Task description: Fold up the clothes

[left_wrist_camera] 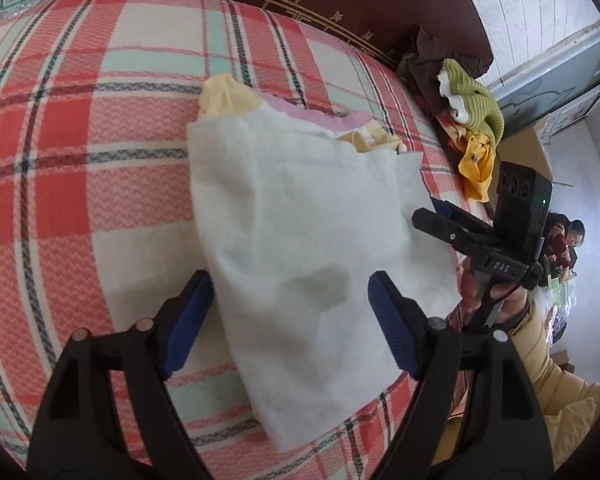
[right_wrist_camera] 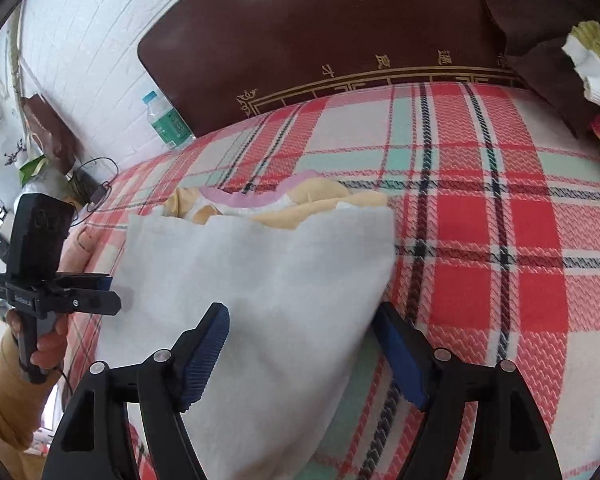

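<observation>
A folded white garment lies on the plaid bed cover, with yellow and pink cloth showing at its far edge. It also shows in the right wrist view. My left gripper is open, its blue pads on either side of the garment's near end. My right gripper is open over the garment's near corner. The right gripper also shows in the left wrist view at the garment's right edge. The left gripper shows in the right wrist view at the garment's left edge.
A pile of unfolded clothes, green, yellow and dark, sits at the bed's far right by the dark headboard. A water bottle stands beside the headboard. A person sits in the background.
</observation>
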Motion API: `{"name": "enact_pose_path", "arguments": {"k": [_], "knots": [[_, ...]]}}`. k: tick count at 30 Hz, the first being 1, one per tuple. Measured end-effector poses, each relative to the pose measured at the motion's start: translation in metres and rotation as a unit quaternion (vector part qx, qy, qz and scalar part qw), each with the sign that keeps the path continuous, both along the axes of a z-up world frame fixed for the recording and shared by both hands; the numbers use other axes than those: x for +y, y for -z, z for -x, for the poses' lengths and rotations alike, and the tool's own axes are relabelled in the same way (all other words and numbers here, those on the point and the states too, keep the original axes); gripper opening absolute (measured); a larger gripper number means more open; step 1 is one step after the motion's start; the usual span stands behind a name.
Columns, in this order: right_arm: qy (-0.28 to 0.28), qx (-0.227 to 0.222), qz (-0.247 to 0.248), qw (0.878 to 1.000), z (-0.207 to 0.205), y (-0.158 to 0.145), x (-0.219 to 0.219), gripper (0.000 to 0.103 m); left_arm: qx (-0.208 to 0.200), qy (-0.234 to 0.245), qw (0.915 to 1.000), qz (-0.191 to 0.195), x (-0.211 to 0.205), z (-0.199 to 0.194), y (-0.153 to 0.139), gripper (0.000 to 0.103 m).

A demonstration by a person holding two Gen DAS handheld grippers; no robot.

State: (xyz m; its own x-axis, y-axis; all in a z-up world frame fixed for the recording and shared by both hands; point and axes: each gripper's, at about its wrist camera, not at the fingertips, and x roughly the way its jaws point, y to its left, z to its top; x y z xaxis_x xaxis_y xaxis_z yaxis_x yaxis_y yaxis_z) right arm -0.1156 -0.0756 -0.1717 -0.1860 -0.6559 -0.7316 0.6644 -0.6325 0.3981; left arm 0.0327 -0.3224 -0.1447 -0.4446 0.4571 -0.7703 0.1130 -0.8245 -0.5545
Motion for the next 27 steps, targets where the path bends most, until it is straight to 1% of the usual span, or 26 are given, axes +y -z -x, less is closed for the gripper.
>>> {"name": "enact_pose_path", "arguments": {"k": [1, 2, 3, 4, 5, 6, 7, 10, 11, 13, 15, 18, 20, 22, 25, 27], "knots": [[-0.003, -0.001, 0.002, 1.000, 0.000, 0.001, -0.004, 0.077, 0.001, 0.001, 1.0000, -0.002, 0.002, 0.002, 0.000, 0.079], [-0.006, 0.000, 0.003, 1.000, 0.000, 0.002, -0.008, 0.076, 0.002, 0.003, 1.0000, -0.004, 0.003, 0.005, 0.000, 0.068], [-0.011, 0.004, 0.001, 1.000, 0.000, 0.002, -0.012, 0.067, -0.002, 0.003, 1.0000, 0.003, 0.006, 0.007, 0.000, 0.063], [-0.016, 0.005, -0.001, 1.000, 0.000, 0.002, -0.016, 0.048, -0.007, 0.003, 0.9999, 0.015, 0.009, 0.009, 0.000, 0.053], [-0.020, 0.003, -0.005, 1.000, 0.000, 0.004, -0.019, 0.038, -0.010, 0.004, 0.9997, 0.021, 0.011, 0.010, 0.000, 0.038], [-0.020, -0.001, -0.008, 1.000, 0.002, 0.005, -0.020, 0.026, -0.016, 0.005, 0.9998, 0.012, 0.011, 0.011, 0.001, 0.027], [-0.015, -0.007, -0.007, 1.000, 0.004, 0.006, -0.020, 0.019, -0.024, 0.004, 0.9997, -0.004, 0.009, 0.012, 0.004, 0.018], [0.001, -0.056, 0.017, 0.998, 0.013, 0.009, -0.013, 0.013, -0.032, -0.008, 0.9993, -0.021, 0.008, 0.012, 0.005, 0.016], [0.005, -0.068, 0.026, 0.997, 0.014, 0.007, -0.011, 0.013, -0.031, -0.009, 0.9989, -0.033, 0.007, 0.011, 0.003, 0.015], [0.012, -0.092, 0.043, 0.995, 0.015, 0.005, -0.007, 0.011, -0.024, -0.014, 0.9980, -0.057, 0.002, 0.009, -0.004, 0.014], [0.014, -0.107, 0.067, 0.992, 0.012, -0.006, -0.004, 0.011, -0.015, -0.015, 0.9971, -0.073, -0.003, 0.004, -0.016, 0.014], [0.006, -0.108, 0.096, 0.989, 0.001, -0.032, -0.006, 0.010, 0.008, -0.015, 0.9964, -0.083, -0.010, -0.011, -0.040, 0.014], [-0.006, -0.100, 0.109, 0.989, -0.009, -0.052, -0.013, 0.010, 0.025, -0.020, 0.9952, -0.093, -0.023, -0.020, -0.058, 0.014], [-0.021, -0.095, 0.127, 0.987, -0.022, -0.073, -0.026, 0.010, 0.041, -0.029, 0.9943, -0.093, -0.038, -0.037, -0.077, 0.014], [-0.051, -0.086, 0.155, 0.983, -0.042, -0.103, -0.052, 0.010, 0.060, -0.049, 0.9940, -0.077, -0.068, -0.074, -0.107, 0.014], [-0.074, -0.083, 0.170, 0.979, -0.056, -0.120, -0.079, 0.010, 0.070, -0.073, 0.9931, -0.059, -0.094, -0.104, -0.127, 0.014]]}}
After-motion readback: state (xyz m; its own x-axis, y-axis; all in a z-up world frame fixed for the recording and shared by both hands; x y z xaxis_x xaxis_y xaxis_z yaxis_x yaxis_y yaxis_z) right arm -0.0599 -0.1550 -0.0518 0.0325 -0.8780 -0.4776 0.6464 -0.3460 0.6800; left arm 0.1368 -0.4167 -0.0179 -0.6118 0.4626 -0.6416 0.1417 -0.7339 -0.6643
